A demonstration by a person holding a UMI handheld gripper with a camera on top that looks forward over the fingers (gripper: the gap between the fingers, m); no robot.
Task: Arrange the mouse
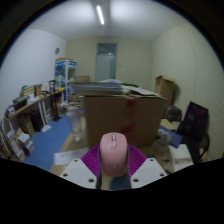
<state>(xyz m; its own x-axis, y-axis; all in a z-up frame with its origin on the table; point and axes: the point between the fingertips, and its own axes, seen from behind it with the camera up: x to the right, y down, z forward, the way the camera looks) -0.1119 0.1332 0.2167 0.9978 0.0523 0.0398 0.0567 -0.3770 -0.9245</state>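
A pink computer mouse (113, 153) sits between my gripper's (113, 164) two fingers, its scroll wheel pointing away from me. The magenta pads (93, 158) press against both of its sides, so the gripper is shut on the mouse. The mouse is held up in the air, well above the floor, with a large cardboard box (122, 116) beyond it.
The room has a blue floor (55, 140), cluttered shelves and desks (35, 108) along the left wall, a black chair (193, 122) at the right, more cardboard boxes (165, 88) at the back right, and a door (106, 62) in the far wall.
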